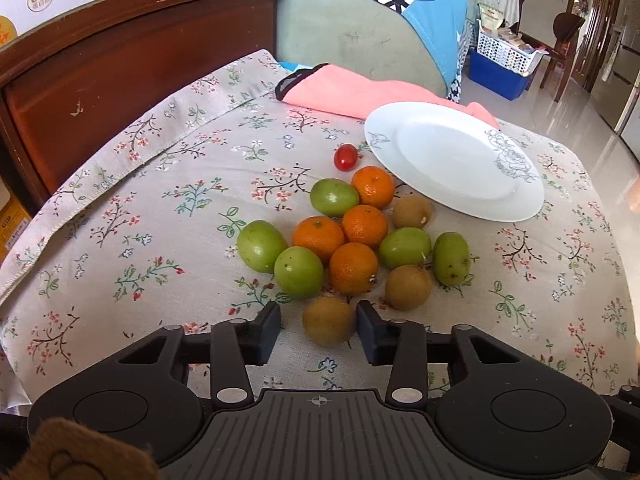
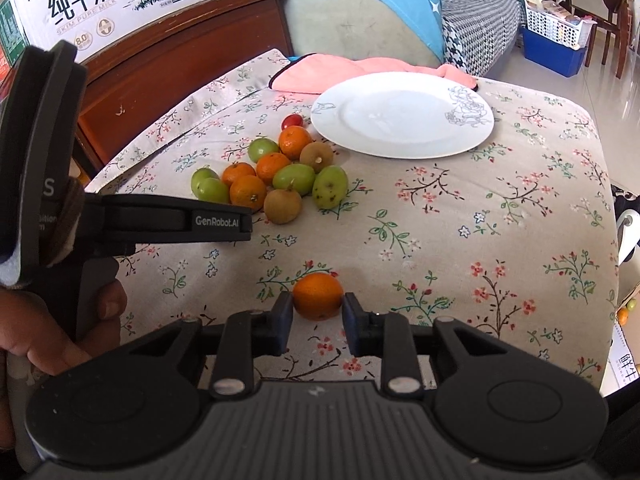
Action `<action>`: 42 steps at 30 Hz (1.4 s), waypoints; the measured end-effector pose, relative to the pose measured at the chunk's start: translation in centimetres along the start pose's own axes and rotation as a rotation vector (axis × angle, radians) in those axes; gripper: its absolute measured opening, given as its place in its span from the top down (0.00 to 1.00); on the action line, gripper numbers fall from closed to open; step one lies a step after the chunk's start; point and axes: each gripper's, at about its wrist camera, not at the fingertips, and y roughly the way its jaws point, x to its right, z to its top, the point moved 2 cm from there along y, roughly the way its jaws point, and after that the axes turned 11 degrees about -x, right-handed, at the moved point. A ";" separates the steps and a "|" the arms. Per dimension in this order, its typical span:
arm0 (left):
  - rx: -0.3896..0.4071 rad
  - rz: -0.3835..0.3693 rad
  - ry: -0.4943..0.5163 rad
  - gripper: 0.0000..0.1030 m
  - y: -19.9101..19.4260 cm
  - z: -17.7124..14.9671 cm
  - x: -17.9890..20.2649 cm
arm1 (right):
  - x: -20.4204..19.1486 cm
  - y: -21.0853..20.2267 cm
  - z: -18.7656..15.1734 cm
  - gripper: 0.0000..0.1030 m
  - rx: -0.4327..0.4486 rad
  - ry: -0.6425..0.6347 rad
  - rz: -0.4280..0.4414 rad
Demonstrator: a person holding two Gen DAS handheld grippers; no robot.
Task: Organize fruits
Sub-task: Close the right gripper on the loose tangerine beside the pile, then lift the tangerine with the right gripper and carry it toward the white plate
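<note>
A pile of fruit lies on the floral tablecloth: several oranges (image 1: 353,268), several green fruits (image 1: 298,271), brown kiwis (image 1: 408,287) and a red cherry tomato (image 1: 345,157). My left gripper (image 1: 318,325) is open around the nearest kiwi (image 1: 329,320); its right pad touches the fruit and a gap shows on the left. My right gripper (image 2: 317,308) is shut on a lone orange (image 2: 318,295) at the table's near side, apart from the pile (image 2: 276,174). The left gripper's body (image 2: 172,218) shows in the right wrist view beside the pile.
A white plate (image 1: 454,160) sits behind the pile, its far rim on a pink cloth (image 1: 352,90). The plate also shows in the right wrist view (image 2: 402,114). A dark wooden headboard (image 1: 120,60) and a green cushion (image 1: 344,36) stand behind the table.
</note>
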 end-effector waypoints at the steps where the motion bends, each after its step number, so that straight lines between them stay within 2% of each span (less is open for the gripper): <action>1: 0.001 -0.018 -0.007 0.73 -0.1 0.0 -0.1 | 0.1 0.0 0.0 0.75 0.002 0.002 0.000; 3: 0.002 -0.044 -0.020 0.74 -0.3 -0.1 -0.3 | 0.1 -0.1 0.1 0.75 0.005 0.005 -0.002; 10: 0.017 -0.045 -0.025 0.75 -0.8 -0.5 -0.6 | 0.1 -0.2 0.0 0.75 0.009 0.007 -0.003; 17: 0.042 0.020 0.045 0.75 -1.8 -0.7 0.5 | 0.5 -0.4 0.2 0.75 0.015 0.018 -0.003; 22: 0.064 0.036 0.065 0.75 -2.7 -0.6 0.9 | 0.9 -0.5 0.8 0.75 0.023 0.027 -0.008; 33: 0.095 0.032 0.126 0.75 -3.9 0.7 2.4 | 1.8 -1.1 3.9 0.76 0.060 -0.012 -0.031; 42: 0.116 0.018 0.180 0.75 -4.1 2.8 3.6 | 3.4 -1.3 7.3 0.76 0.093 -0.036 0.000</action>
